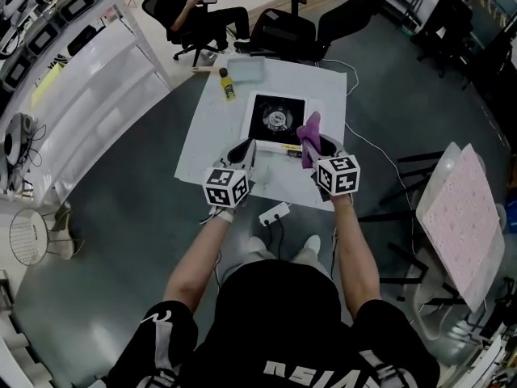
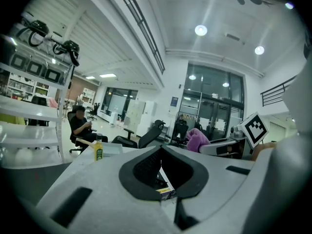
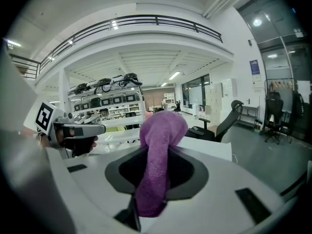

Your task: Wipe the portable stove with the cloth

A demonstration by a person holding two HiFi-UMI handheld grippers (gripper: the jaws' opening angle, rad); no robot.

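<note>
The portable stove point(image 1: 277, 120), black-topped with a round burner, sits on a white-covered table point(image 1: 210, 136). My right gripper point(image 1: 312, 146) hovers at the stove's near right corner, shut on a purple cloth point(image 1: 309, 128). In the right gripper view the cloth point(image 3: 158, 145) stands up out of that gripper point(image 3: 153, 179) and droops over its front. My left gripper point(image 1: 242, 149) is at the stove's near left corner, level with the right one. In the left gripper view this gripper point(image 2: 163, 172) is open with nothing in it, and the stove's front edge point(image 2: 164, 180) shows through the gap.
A yellow bottle point(image 1: 229, 83) and a clear tray point(image 1: 246, 69) stand at the table's far side. A power strip point(image 1: 275, 213) lies on the floor by my feet. Office chairs point(image 1: 283, 31) and a seated person point(image 1: 182, 10) are beyond the table. A pink board point(image 1: 460, 217) stands at right.
</note>
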